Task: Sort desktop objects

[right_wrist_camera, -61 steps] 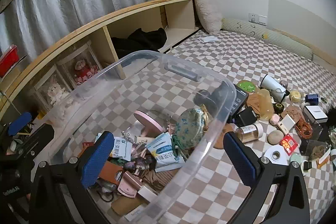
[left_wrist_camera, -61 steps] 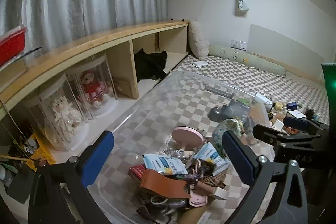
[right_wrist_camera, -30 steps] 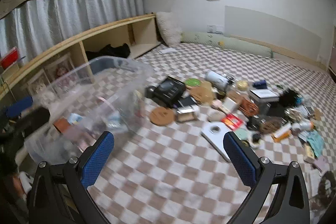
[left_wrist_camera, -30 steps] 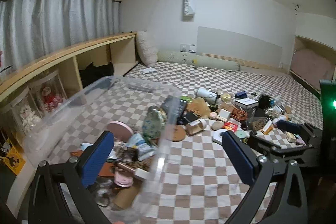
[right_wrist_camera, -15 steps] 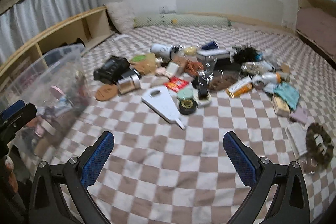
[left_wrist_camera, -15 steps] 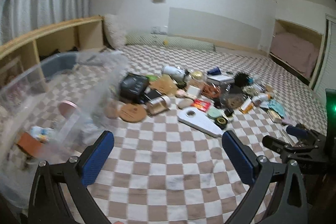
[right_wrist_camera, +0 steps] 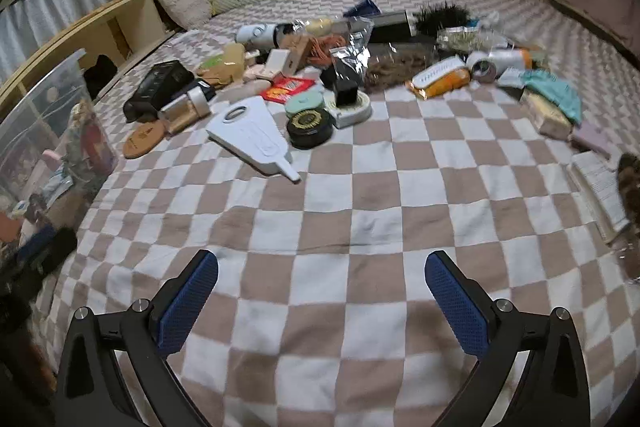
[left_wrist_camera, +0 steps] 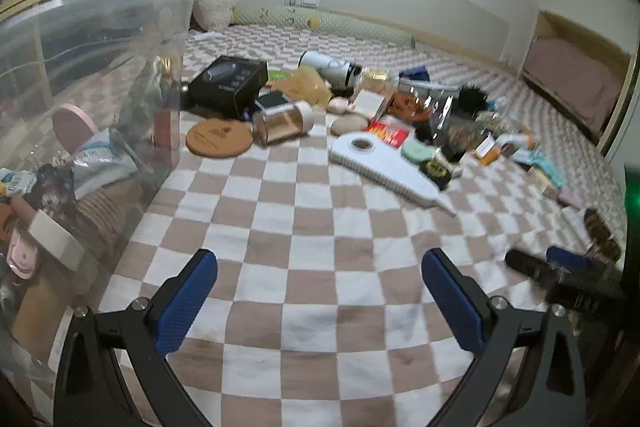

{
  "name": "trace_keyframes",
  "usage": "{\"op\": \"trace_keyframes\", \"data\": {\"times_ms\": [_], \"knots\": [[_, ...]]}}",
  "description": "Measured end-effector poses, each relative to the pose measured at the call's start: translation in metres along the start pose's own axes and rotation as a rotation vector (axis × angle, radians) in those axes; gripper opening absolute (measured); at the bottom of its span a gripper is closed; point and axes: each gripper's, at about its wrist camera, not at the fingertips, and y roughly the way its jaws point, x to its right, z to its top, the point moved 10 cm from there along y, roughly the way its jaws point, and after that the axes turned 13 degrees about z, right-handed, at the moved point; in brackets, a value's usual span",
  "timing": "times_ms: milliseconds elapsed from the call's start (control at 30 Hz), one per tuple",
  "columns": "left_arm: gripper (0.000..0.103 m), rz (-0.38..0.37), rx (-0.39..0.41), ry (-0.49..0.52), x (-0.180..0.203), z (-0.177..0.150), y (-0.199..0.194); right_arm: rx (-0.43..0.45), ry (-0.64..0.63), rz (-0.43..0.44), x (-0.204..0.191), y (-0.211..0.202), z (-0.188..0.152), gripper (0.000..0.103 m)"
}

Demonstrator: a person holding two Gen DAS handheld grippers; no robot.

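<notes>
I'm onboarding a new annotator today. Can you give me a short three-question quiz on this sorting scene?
1. True or false: the left gripper and the right gripper both hold nothing.
2. Multiple choice: the round cork coaster lies
A. inside the clear bin
B. on the checkered blanket, beside the bin
C. on top of the black box
3. Fill in: in the right wrist view, the item nearest the gripper out of the pile is the white flat ____-shaped tool.

Key: 1 true; 2 B; 3 wedge
</notes>
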Motion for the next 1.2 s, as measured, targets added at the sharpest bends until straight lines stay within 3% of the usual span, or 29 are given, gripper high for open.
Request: {"op": "trace_keyframes", "data": {"times_ms": [67, 100, 233, 300, 333, 567, 800, 1000, 1200], "knots": [[0.102, 0.004, -0.006, 0.015, 0.002, -0.005, 0.006, -0.006, 0.032, 0.013, 0.01, 0.011, 0.008, 0.099], [0.102, 0.005, -0.009, 0.023, 0.003, -0.008, 0.008, -0.005, 0.042, 0.011, 0.015, 0.015, 0.013, 0.09], [0.102, -0.002, -0.017, 0.046, 0.009, -0.015, 0.013, -0.008, 0.088, 0.011, 0.035, 0.039, 0.045, 0.073], [0.102, -0.011, -0.017, 0.057, 0.013, -0.016, 0.014, -0.003, 0.095, 0.013, 0.042, 0.049, 0.063, 0.058], [0.102, -0.017, -0.019, 0.063, 0.015, -0.017, 0.015, -0.001, 0.093, 0.011, 0.044, 0.053, 0.07, 0.056], [0.102, -0.055, -0.036, 0.064, 0.023, -0.017, 0.019, -0.025, 0.066, -0.001, 0.054, 0.105, 0.123, 0.056], [0.102, -0.059, -0.062, 0.027, 0.014, -0.017, 0.025, -0.051, 0.093, -0.024, 0.07, 0.144, 0.134, 0.056], [0.102, -0.075, -0.073, 0.007, 0.014, -0.017, 0.023, -0.041, -0.004, -0.021, 0.065, 0.13, 0.112, 0.054], [0.102, -0.08, -0.038, 0.038, 0.021, -0.014, 0.01, -0.082, -0.09, 0.003, 0.049, 0.096, 0.062, 0.054]]}}
